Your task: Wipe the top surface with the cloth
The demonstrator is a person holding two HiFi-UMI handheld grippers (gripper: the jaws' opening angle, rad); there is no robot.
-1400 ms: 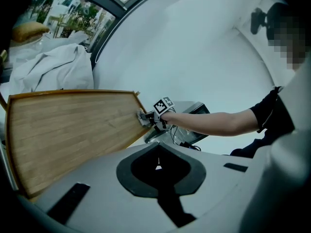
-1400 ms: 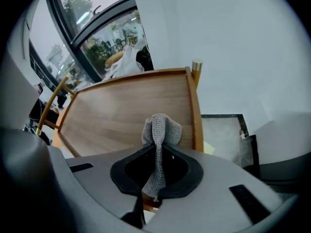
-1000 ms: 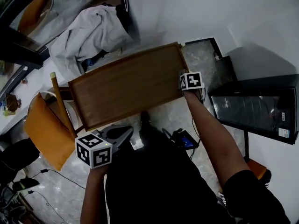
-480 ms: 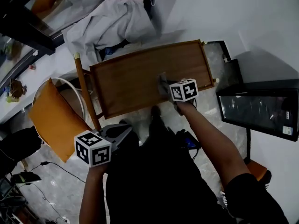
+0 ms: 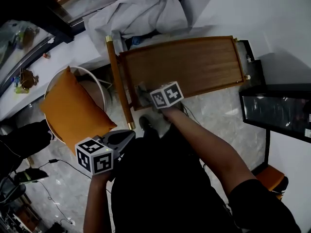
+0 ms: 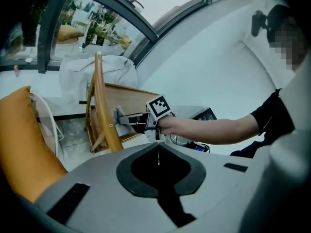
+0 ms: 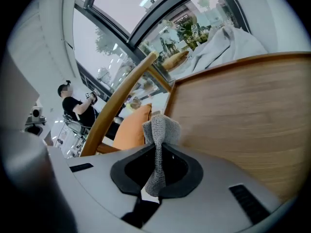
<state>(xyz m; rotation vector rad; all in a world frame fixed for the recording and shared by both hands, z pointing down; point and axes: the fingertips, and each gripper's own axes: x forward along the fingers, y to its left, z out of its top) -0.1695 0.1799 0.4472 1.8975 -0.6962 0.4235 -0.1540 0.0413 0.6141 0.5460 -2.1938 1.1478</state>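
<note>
The brown wooden table top point(image 5: 189, 64) lies slanted across the head view. My right gripper point(image 5: 146, 95) is shut on a grey knitted cloth point(image 5: 142, 92) and holds it on the top's near left corner. In the right gripper view the cloth point(image 7: 160, 127) stands pinched between the jaws of the right gripper point(image 7: 156, 147), with the wood point(image 7: 243, 110) just beyond. My left gripper point(image 5: 127, 139) hangs low by my body, off the table, shut on nothing. The left gripper view shows the left gripper point(image 6: 158, 157), and past it the right gripper point(image 6: 130, 120) pressing the cloth point(image 6: 118, 116).
A chair with an orange cushion point(image 5: 73, 113) and a wooden post point(image 5: 118, 76) stands against the table's left end. A heap of white fabric point(image 5: 141, 11) lies behind the table. At the right is a black glass-fronted cabinet point(image 5: 277, 110). A person point(image 7: 77, 108) stands far off.
My right gripper has swept the cloth from the table top's right end along the near edge to its left corner. The left gripper has stayed low by my body.
</note>
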